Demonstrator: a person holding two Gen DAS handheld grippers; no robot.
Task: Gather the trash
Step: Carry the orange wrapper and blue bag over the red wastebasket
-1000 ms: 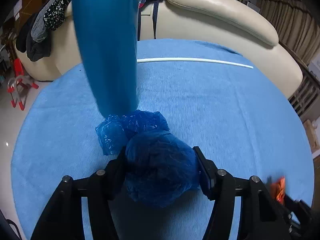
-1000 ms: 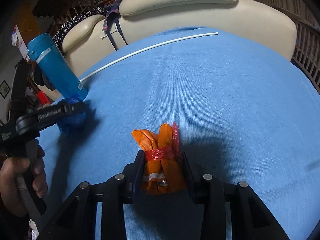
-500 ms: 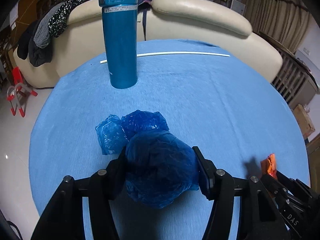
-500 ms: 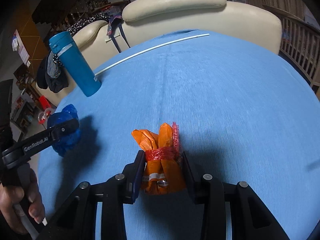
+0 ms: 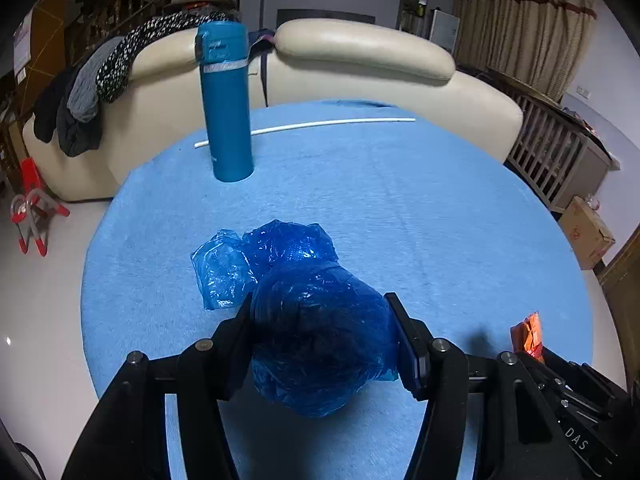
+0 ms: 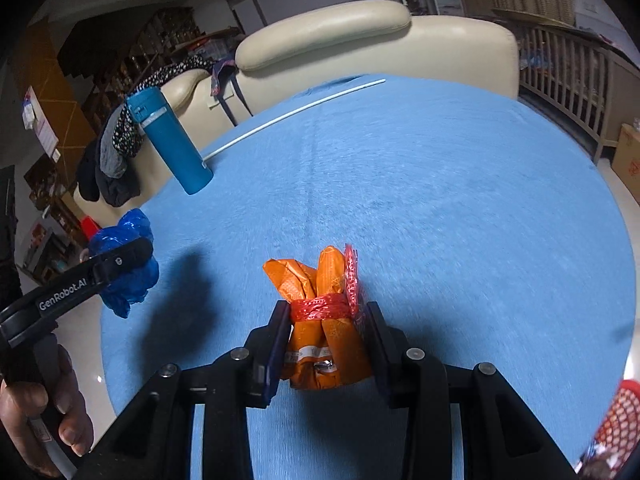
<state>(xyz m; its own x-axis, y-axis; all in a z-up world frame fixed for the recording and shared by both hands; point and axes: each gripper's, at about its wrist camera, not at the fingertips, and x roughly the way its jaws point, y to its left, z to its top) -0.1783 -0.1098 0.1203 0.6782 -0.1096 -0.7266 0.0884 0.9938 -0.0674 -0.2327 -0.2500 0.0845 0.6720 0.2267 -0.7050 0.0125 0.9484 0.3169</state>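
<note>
Left tongs (image 5: 322, 344) clamp the blue plastic wad (image 5: 320, 340), right tongs (image 6: 326, 344) the orange packets (image 6: 324, 340); only the right view shows the person's hand (image 6: 44, 420).

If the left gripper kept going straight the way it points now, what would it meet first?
The left gripper, shut on a blue plastic bag, points down at the blue tablecloth. It would probably meet bare cloth first. The blue bottle stands further off, left of that line, though depth is hard to judge.
</note>
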